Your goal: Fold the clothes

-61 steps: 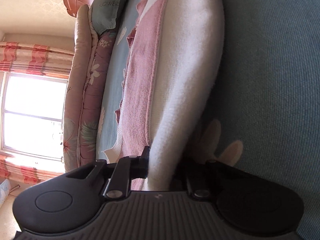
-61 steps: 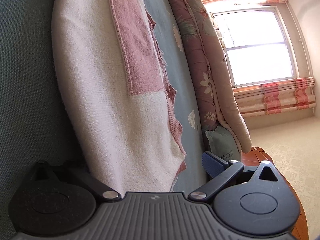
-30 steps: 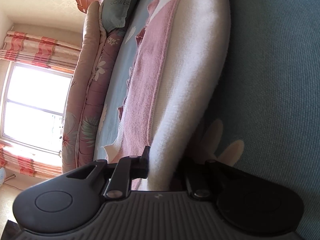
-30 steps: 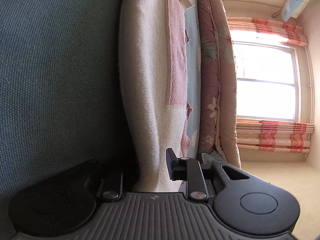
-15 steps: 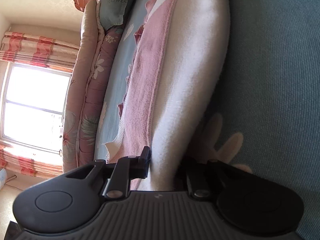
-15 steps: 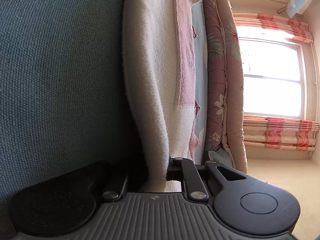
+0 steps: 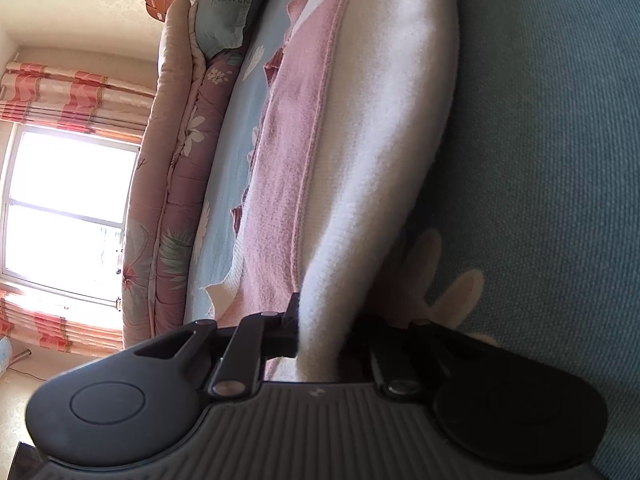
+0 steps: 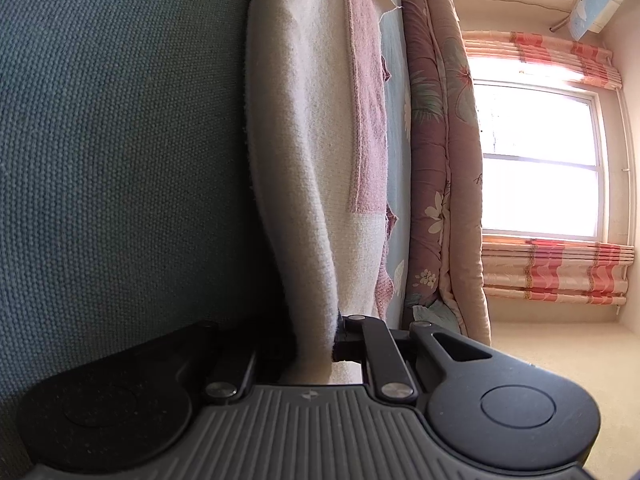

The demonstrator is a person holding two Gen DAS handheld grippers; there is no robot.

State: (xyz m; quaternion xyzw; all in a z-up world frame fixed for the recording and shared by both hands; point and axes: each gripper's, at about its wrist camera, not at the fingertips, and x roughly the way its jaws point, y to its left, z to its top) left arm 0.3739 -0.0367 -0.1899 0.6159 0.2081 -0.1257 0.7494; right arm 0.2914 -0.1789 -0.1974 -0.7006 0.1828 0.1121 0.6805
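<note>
A: What are the left tongs [image 7: 324, 334] doing?

B: Pinching the near edge of the sweater [image 7: 372, 184], a thick cream knit with a fuzzy looped surface and a flat dusty-pink panel down its middle. The cloth bunches into a soft rounded roll right where the black pads meet it.

A: And the right tongs [image 8: 316, 340]?

B: They have just been closing, and the same sweater's [image 8: 308, 152] edge is now pressed between them; one black pad bites into the cream knit on the window side.

A: Where does the sweater lie?

B: Stretched out along the bed, on a coarse-woven teal sheet [image 7: 552, 168] printed with pale flower shapes. Both views are tipped on their side.

A: What sits beyond it?

B: A puffy quilted floral duvet [image 7: 172, 208] rolled in a long ridge, a grey-green pillow [image 7: 228, 8], then a bright window [image 8: 536, 160] under pleated coral-striped curtains
</note>
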